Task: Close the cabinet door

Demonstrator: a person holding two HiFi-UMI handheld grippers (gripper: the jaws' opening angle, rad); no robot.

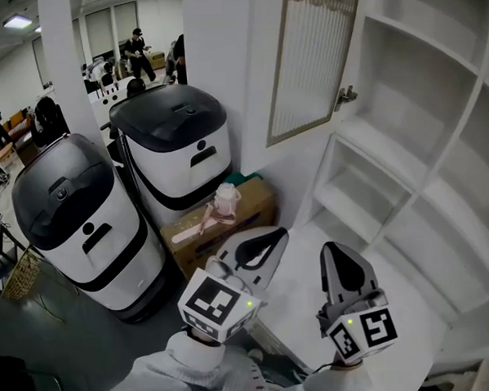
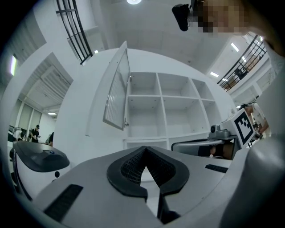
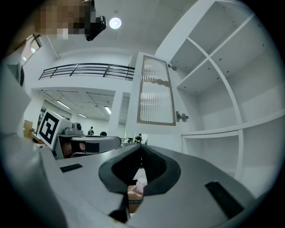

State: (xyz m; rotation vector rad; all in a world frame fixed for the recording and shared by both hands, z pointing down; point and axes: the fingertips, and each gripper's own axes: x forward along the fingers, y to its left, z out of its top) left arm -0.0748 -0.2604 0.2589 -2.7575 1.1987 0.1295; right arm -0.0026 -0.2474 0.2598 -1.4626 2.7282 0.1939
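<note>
Below the open cabinet: both tongs clenched, nothing in them.
Left tongs [image 1: 273,238] and right tongs [image 1: 332,250] sit side by side, roughly level, aimed at the white cabinet [image 1: 422,83], well below the cabinet door [image 1: 311,60]. The door stands wide open, hinge [image 1: 345,96] cabinet-side. Probably a light, stiff, free-swinging panel; the ribbed pane may be fragile, so push the frame near the free edge.
</note>
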